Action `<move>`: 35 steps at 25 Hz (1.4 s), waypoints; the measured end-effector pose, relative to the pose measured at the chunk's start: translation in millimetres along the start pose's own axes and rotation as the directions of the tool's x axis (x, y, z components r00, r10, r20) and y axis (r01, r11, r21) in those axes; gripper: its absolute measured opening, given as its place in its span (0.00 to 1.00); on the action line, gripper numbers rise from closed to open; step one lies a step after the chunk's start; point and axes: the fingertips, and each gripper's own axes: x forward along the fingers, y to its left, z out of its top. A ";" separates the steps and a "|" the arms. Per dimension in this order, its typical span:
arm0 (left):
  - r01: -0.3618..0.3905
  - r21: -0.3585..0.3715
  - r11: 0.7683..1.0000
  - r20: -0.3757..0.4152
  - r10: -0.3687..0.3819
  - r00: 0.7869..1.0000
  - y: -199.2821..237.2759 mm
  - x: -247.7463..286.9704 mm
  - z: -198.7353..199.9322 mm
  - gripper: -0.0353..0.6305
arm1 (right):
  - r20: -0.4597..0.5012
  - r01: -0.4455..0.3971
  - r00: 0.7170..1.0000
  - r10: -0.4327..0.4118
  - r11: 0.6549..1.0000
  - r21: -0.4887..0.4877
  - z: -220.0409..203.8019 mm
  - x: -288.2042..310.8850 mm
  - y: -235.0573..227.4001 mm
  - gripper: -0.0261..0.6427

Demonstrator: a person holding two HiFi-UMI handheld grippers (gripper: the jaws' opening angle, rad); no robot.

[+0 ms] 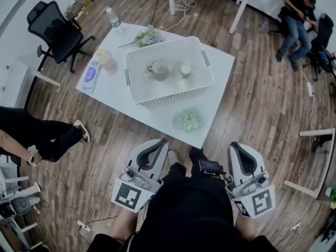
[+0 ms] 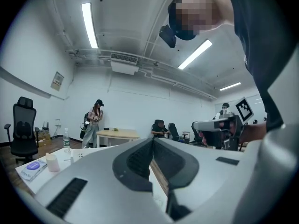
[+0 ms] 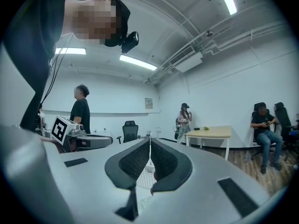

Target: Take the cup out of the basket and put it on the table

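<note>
A grey-green cup (image 1: 159, 70) stands inside the white slatted basket (image 1: 173, 96) on the white table (image 1: 220, 67), beside a small pale jar (image 1: 185, 71). Both grippers are held low in front of the person, short of the table's near edge and apart from the basket. My left gripper (image 1: 160, 142) is shut with nothing in it; in the left gripper view (image 2: 152, 141) its jaws meet. My right gripper (image 1: 234, 146) is also shut and empty, and its jaws (image 3: 149, 141) point level toward the basket (image 3: 145, 176), a bit of which shows below them.
On the table lie a flower sprig (image 1: 147, 37), a water bottle (image 1: 113, 18), a pale cup (image 1: 105, 59), a blue pack (image 1: 92, 75) and a green bunch (image 1: 190, 119). An office chair (image 1: 58, 30) stands far left. People sit at left (image 1: 47, 135) and upper right (image 1: 296, 20).
</note>
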 end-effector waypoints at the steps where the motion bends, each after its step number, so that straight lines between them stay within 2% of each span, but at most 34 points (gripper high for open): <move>1: -0.007 -0.003 1.000 0.003 0.007 1.000 1.8 7.7 1.4 0.07 | 0.000 -0.006 1.000 0.006 1.000 0.007 -1.9 4.4 -6.3 0.08; 13: -0.104 -0.010 0.994 -0.053 0.104 0.993 18.9 90.2 4.5 0.07 | 0.009 -0.144 0.990 0.144 0.988 0.063 -9.3 51.7 -69.9 0.08; 17: -0.139 0.000 0.990 -0.122 0.138 0.983 31.8 124.4 -4.9 0.07 | 0.016 -0.163 0.987 0.162 0.983 0.087 -12.2 54.5 -99.6 0.08; 20: -0.106 0.001 0.994 -0.187 0.104 0.977 39.3 148.7 -14.3 0.07 | 0.016 -0.163 0.987 0.162 0.980 0.110 -16.8 57.6 -118.2 0.08; 23: -0.065 0.042 0.997 -0.259 0.074 0.963 54.4 167.3 -27.0 0.07 | 0.008 -0.157 0.987 0.158 0.980 0.125 -18.8 61.4 -127.0 0.08; 25: -0.048 0.078 0.996 -0.308 0.070 0.949 73.5 180.4 -36.3 0.10 | 0.012 -0.148 0.989 0.147 0.980 0.131 -18.5 64.5 -130.4 0.08; 27: -0.028 0.102 0.994 -0.357 0.063 0.932 93.3 194.9 -46.1 0.18 | 0.012 -0.127 0.992 0.127 0.982 0.137 -19.4 65.7 -133.2 0.08; 29: 0.003 0.115 0.993 -0.414 0.046 0.909 108.6 209.0 -57.9 0.21 | 0.004 -0.097 0.995 0.097 0.984 0.147 -21.6 64.0 -137.4 0.08; 32: 0.071 0.128 0.989 -0.512 0.004 0.859 121.6 234.0 -77.7 0.28 | -0.009 -0.035 0.999 0.037 0.987 0.160 -26.0 59.7 -149.9 0.08; 35: 0.158 0.160 0.974 -0.610 -0.028 0.792 127.9 259.2 -106.7 0.35 | -0.020 0.027 1.000 -0.024 0.986 0.164 -29.7 51.9 -163.2 0.08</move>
